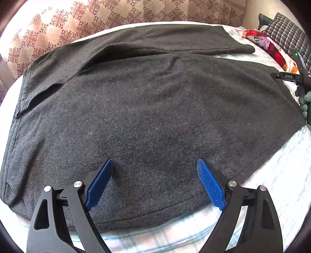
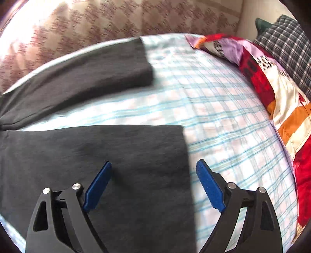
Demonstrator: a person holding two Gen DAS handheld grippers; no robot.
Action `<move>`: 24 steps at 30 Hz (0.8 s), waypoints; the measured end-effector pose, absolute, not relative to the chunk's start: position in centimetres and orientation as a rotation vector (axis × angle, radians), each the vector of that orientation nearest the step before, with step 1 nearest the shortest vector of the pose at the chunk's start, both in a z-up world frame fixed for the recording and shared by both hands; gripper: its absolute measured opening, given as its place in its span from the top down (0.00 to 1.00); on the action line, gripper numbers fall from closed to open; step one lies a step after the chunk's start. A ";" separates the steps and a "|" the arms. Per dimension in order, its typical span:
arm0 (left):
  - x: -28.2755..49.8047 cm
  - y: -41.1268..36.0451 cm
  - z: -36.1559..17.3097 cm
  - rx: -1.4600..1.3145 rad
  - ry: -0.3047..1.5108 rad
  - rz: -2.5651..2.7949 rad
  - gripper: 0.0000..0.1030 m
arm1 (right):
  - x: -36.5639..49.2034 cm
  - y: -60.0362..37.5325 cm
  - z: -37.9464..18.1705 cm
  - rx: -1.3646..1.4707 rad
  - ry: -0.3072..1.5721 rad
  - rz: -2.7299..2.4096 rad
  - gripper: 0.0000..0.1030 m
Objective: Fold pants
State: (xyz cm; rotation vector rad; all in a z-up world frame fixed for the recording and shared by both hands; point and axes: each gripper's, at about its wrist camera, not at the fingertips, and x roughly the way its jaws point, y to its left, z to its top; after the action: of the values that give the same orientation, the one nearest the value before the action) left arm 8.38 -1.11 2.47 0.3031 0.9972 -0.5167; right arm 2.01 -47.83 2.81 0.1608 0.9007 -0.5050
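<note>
Dark grey pants (image 1: 147, 101) lie spread flat on a bed with a pale blue checked sheet (image 1: 281, 175). In the left wrist view they fill most of the frame, waistband at the left. My left gripper (image 1: 154, 165) is open and empty above the near leg, close to its front edge. In the right wrist view both legs show, the near leg (image 2: 108, 148) and the far leg (image 2: 87, 72), with bare sheet (image 2: 223, 120) between and beyond them. My right gripper (image 2: 153, 167) is open and empty over the near leg's cuff end; it also shows in the left wrist view (image 1: 295, 77).
A patterned beige wall or headboard (image 1: 116, 15) runs along the far side of the bed. A red, orange and lilac quilt (image 2: 272, 87) and a dark checked pillow (image 2: 287, 39) lie at the right end.
</note>
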 end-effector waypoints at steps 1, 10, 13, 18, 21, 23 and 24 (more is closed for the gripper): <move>8.4 -1.2 2.4 0.304 0.994 -0.518 0.11 | 1.9 -48.5 2.5 0.181 0.905 -0.519 0.14; 8.4 -1.0 1.6 0.318 0.997 -0.501 0.02 | 2.3 -50.5 2.2 0.217 0.915 -0.560 0.05; 8.5 -1.0 2.0 0.303 1.000 -0.480 0.02 | 2.4 -50.5 3.3 0.215 0.910 -0.576 0.12; 9.1 -0.4 2.1 0.257 1.004 -0.443 0.02 | 1.0 -48.1 3.5 0.206 0.931 -0.480 0.11; 9.3 -0.3 2.4 0.240 1.009 -0.448 0.02 | 0.8 -47.6 2.0 0.196 0.955 -0.476 0.11; 9.8 0.2 3.0 0.199 1.010 -0.447 0.02 | 0.7 -47.7 2.3 0.219 0.954 -0.476 0.11; 10.3 0.6 3.4 0.168 1.009 -0.443 0.02 | 0.8 -47.6 2.7 0.221 0.946 -0.472 0.11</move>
State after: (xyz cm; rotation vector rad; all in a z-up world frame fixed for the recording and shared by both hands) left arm 10.32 0.59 3.38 0.1678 1.0094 -0.4431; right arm 0.81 -47.63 2.70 0.2213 0.9460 -0.4725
